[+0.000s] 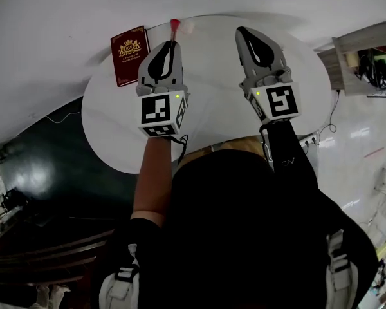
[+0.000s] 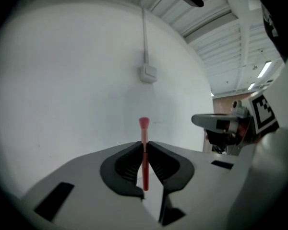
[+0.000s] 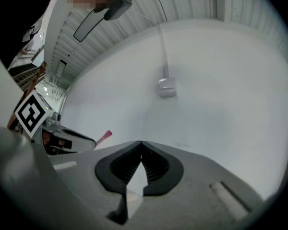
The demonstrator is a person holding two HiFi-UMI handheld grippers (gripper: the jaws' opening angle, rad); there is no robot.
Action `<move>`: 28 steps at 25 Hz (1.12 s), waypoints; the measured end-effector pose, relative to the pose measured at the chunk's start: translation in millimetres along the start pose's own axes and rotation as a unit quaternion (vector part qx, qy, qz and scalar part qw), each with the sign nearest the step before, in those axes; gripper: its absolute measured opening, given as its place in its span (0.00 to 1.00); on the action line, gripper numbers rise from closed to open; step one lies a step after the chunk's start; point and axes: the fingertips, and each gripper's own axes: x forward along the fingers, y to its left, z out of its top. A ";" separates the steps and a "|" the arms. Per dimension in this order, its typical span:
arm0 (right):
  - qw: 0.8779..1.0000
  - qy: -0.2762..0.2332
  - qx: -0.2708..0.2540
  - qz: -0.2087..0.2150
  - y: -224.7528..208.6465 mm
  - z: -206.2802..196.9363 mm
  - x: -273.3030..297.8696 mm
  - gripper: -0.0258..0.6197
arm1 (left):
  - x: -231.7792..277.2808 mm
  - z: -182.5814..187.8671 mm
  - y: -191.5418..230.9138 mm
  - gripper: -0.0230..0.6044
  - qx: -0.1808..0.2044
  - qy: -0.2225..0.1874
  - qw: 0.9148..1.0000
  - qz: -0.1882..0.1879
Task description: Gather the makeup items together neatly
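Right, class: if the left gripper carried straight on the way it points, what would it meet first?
Probably the white wall, just below the small wall box; nothing else shows ahead of the left gripper and its brush, though depth is unclear.

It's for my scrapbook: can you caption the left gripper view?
Left gripper pinching a red makeup brush upright in front of a white wall.

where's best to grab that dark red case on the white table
Probably its two long edges, jaws spanning the short width, coming down from above with the empty right gripper. The dark red case lies flat on the table, so a side approach finds little.
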 end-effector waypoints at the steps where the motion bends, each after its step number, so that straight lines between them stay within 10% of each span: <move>1: 1.000 -0.006 -0.002 -0.001 0.1 2.4 -0.6 0.05 | -4.7 10.6 -0.3 0.11 -0.007 -0.017 1.000 0.010; 28: 0.985 -0.055 0.045 0.155 125.3 20.5 45.0 0.05 | -119.5 -20.5 90.2 0.11 -0.057 -0.004 0.983 0.174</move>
